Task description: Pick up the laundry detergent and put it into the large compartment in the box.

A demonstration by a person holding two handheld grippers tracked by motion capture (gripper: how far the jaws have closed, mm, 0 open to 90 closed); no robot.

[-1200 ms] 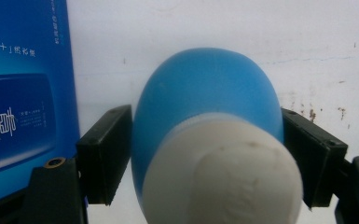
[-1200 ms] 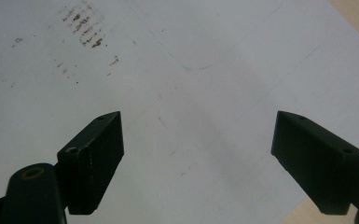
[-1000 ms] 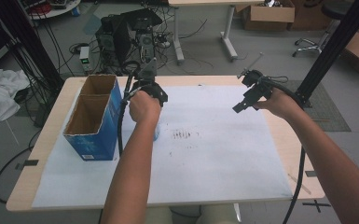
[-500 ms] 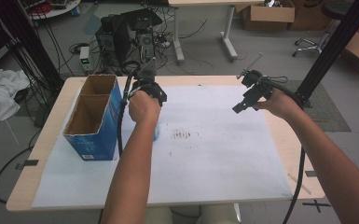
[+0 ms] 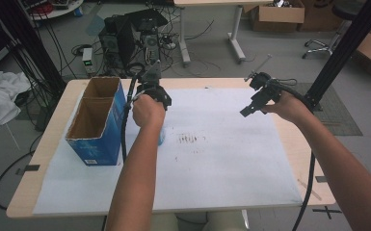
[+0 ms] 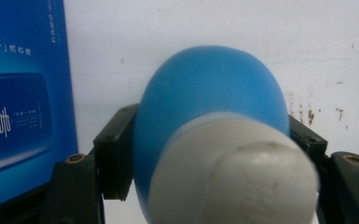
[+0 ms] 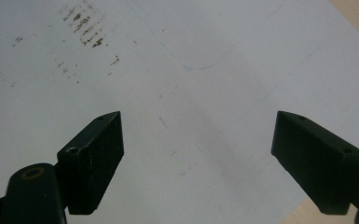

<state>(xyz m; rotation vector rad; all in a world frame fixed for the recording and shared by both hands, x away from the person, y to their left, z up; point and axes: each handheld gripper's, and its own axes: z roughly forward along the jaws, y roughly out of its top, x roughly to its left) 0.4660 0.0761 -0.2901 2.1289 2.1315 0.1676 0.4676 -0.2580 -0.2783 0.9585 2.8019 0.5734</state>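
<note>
A blue bulb-shaped thing (image 6: 210,93) with a white end (image 6: 242,172) sits between the jaws of my left gripper (image 6: 210,140). The jaws have just been closing and both pads now press on its sides. In the high view my left gripper (image 5: 160,137) points down under the hand, and a bit of the blue bulb (image 5: 162,140) peeks out on the white paper (image 5: 212,168). My right gripper (image 5: 250,108) hovers over the paper's far right part. Its jaws stand wide open with nothing between them (image 7: 198,158).
A blue cardboard box (image 5: 96,120) with two open compartments stands just left of my left hand, close beside the bulb (image 6: 23,93). Brown smudges (image 5: 190,139) mark the paper's middle. A black pole (image 5: 342,53) rises at the table's far right.
</note>
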